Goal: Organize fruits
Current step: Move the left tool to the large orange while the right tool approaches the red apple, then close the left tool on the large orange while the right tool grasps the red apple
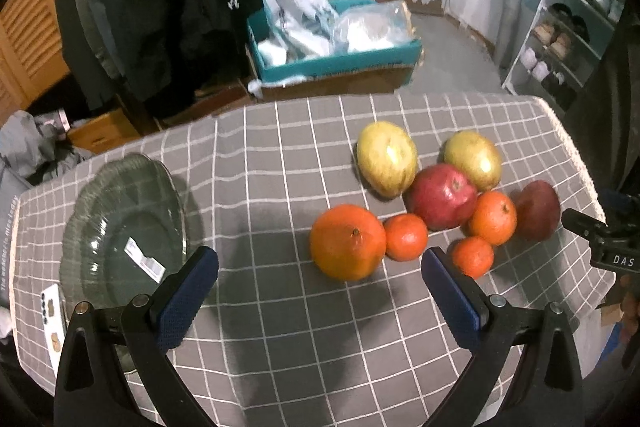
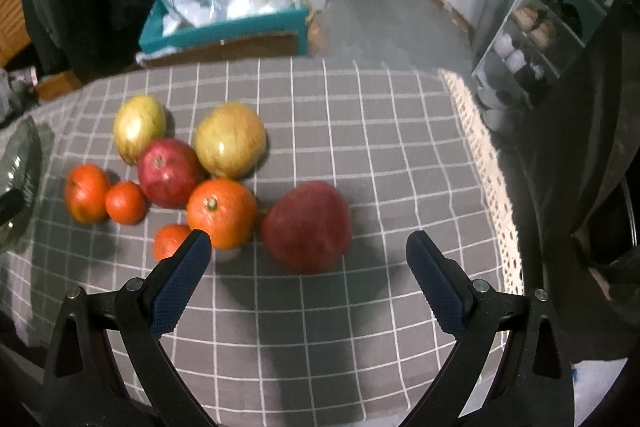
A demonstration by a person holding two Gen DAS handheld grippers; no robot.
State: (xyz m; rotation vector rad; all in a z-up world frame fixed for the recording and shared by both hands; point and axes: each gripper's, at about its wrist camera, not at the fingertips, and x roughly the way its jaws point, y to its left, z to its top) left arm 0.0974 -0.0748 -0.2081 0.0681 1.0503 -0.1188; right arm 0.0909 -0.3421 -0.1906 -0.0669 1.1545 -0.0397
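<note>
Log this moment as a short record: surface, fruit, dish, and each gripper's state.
surface: table under a grey checked cloth
fruit: eight pieces clustered on the cloth: two yellow-green apples, two red apples, a large orange, and three smaller oranges
dish: glass plate, holding no fruit, left of the fruit
left gripper: open, holding nothing, nearest the large orange
right gripper: open, holding nothing, just short of a red apple

The right tongs [image 2: 307,247] stand wide apart at lower centre, empty, just before a dark red apple [image 2: 307,227]; oranges [image 2: 221,213] and yellow-green fruit [image 2: 230,140] cluster left on the checked bench [image 2: 380,155].
</note>
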